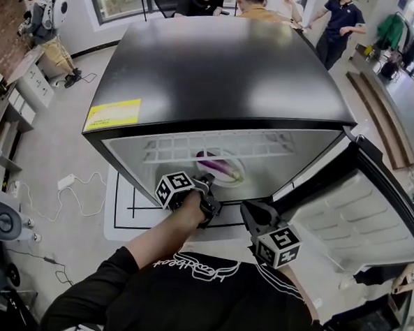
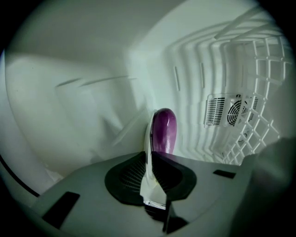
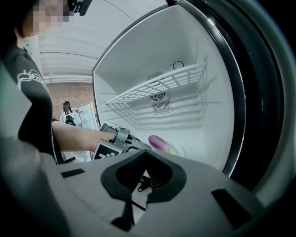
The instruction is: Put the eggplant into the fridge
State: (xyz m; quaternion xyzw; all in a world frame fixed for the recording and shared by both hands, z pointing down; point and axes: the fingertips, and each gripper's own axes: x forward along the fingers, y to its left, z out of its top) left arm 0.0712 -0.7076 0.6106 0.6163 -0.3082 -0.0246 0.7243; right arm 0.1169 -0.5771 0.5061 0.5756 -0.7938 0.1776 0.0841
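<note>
The purple eggplant [image 1: 214, 166] lies on a white plate [image 1: 236, 176] inside the open black fridge [image 1: 227, 64], under its wire shelf [image 1: 215, 149]. My left gripper [image 1: 204, 185] reaches into the fridge and is shut on the plate's near rim. In the left gripper view the plate [image 2: 148, 148] shows edge-on between the jaws of the left gripper [image 2: 150, 155], with the eggplant [image 2: 164, 132] just beyond. My right gripper [image 1: 250, 209] hangs outside the fridge opening, shut with nothing in it. The right gripper view shows the right gripper [image 3: 147, 152], the eggplant [image 3: 158, 142] and the left gripper [image 3: 134, 143].
The fridge door [image 1: 358, 212] stands open to the right, close beside my right gripper. A fan vent [image 2: 231, 111] sits on the fridge's back wall. Several people stand beyond the fridge [image 1: 341, 22]. Cables [image 1: 73, 188] lie on the floor at left.
</note>
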